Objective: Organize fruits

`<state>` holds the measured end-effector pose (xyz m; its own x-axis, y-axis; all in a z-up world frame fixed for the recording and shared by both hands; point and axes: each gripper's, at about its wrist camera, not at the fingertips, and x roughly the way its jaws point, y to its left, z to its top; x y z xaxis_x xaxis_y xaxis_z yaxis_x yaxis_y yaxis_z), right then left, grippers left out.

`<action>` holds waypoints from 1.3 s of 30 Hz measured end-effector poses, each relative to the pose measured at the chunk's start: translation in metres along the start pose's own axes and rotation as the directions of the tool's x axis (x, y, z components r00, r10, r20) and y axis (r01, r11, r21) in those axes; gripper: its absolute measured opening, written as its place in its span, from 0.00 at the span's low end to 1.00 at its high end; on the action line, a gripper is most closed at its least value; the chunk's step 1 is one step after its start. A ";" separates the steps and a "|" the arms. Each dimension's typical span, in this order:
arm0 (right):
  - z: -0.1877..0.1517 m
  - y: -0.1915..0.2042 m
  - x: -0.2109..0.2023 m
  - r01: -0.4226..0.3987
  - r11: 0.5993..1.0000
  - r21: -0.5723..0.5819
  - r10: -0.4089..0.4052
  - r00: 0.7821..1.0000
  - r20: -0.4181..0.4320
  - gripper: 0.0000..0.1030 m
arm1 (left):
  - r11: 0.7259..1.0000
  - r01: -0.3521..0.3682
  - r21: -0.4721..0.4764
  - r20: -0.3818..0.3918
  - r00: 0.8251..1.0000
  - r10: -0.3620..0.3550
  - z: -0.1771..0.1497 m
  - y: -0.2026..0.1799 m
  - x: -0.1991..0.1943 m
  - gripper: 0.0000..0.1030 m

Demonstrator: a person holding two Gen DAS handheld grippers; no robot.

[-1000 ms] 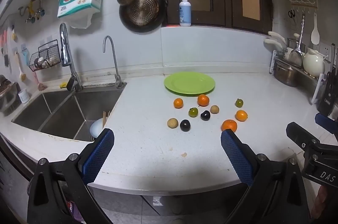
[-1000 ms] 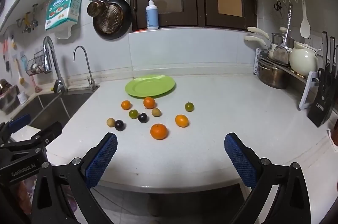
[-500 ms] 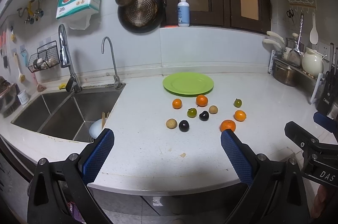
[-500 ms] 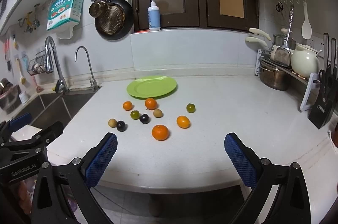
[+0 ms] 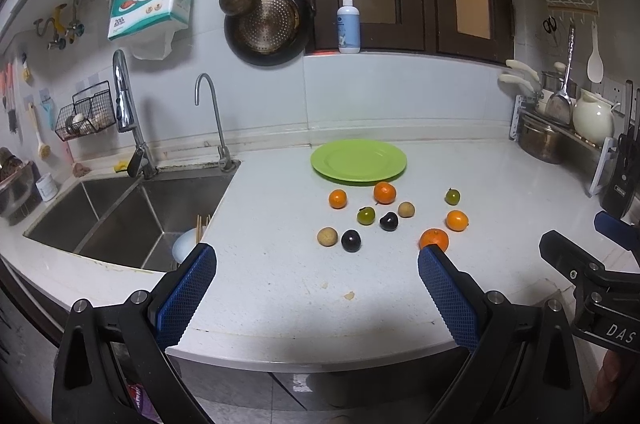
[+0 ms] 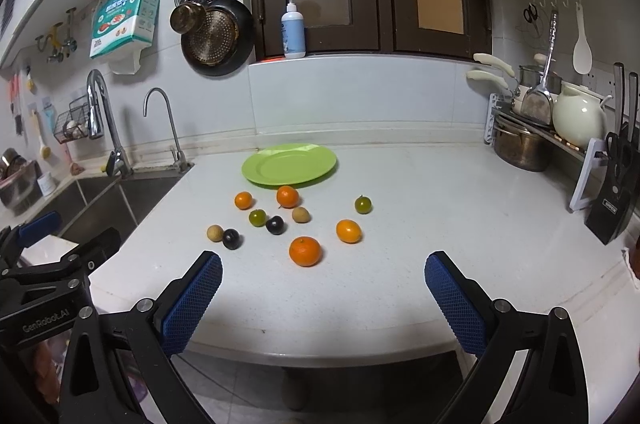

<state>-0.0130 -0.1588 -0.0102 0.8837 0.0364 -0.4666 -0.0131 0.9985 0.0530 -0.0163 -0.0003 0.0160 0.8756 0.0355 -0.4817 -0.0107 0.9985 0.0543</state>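
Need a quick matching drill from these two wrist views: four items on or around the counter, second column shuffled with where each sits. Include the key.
Column 1
1. green plate
2. soap bottle
3. large orange
4. knife block

Column 2
A. nearest fruit to the right gripper, at the front of the cluster
B. on the ledge in front of the dark cabinet doors
C. far right edge of the counter
D. bare, on the counter just behind the fruits

Pairs: 1-D, 2-B, 3-A, 4-C
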 end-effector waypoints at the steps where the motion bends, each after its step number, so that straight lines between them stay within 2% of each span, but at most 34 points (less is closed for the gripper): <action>1: 0.000 0.000 0.000 -0.001 1.000 0.000 0.001 1.000 0.000 0.99 | 1.000 0.000 0.000 -0.001 1.000 0.000 0.000 0.000 0.000 1.00; 25: 0.001 0.000 0.001 -0.015 1.000 -0.013 0.015 1.000 -0.010 0.99 | 1.000 -0.013 -0.004 -0.007 1.000 0.012 -0.001 -0.001 0.004 1.00; 39: 0.005 0.008 0.018 -0.032 0.999 -0.021 0.031 0.999 -0.038 0.99 | 1.000 -0.020 -0.001 -0.015 1.000 0.020 -0.002 0.006 0.021 1.00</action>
<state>0.0051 -0.1504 -0.0137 0.8644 0.0686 -0.4981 -0.0510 0.9975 0.0488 0.0010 0.0068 0.0040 0.8678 0.0559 -0.4938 -0.0283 0.9976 0.0632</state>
